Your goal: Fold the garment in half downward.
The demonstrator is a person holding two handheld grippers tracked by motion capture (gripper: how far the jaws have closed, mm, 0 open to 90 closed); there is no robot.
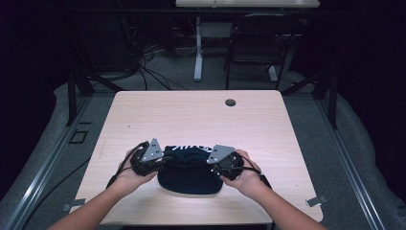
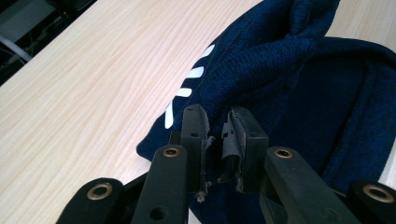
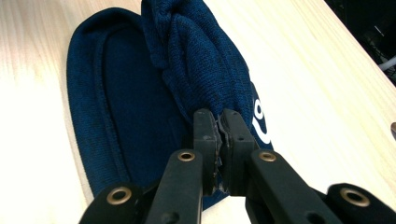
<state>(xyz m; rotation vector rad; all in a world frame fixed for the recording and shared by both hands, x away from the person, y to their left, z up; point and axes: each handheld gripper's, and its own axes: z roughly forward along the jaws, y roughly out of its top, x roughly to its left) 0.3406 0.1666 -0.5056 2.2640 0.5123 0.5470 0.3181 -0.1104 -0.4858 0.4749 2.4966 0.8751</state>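
lying between both tools [image 1: 165, 162] [image 1: 210, 165], the navy beanie [image 1: 189, 179].

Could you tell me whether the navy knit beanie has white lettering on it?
Yes, the left gripper view shows white marks printed on the navy knit beanie, just beyond the jaws.

High view: fixed cam above the surface's [image 1: 191, 115] near edge, facing fwd and down, whole top in frame, floor and chair beyond. Left gripper view: rides low and close, looking along its jaws toward the far-left part of the surface. Right gripper view: same closeness, facing the far-right part. All three share the navy knit cloth [image 1: 189, 175] near the near edge.
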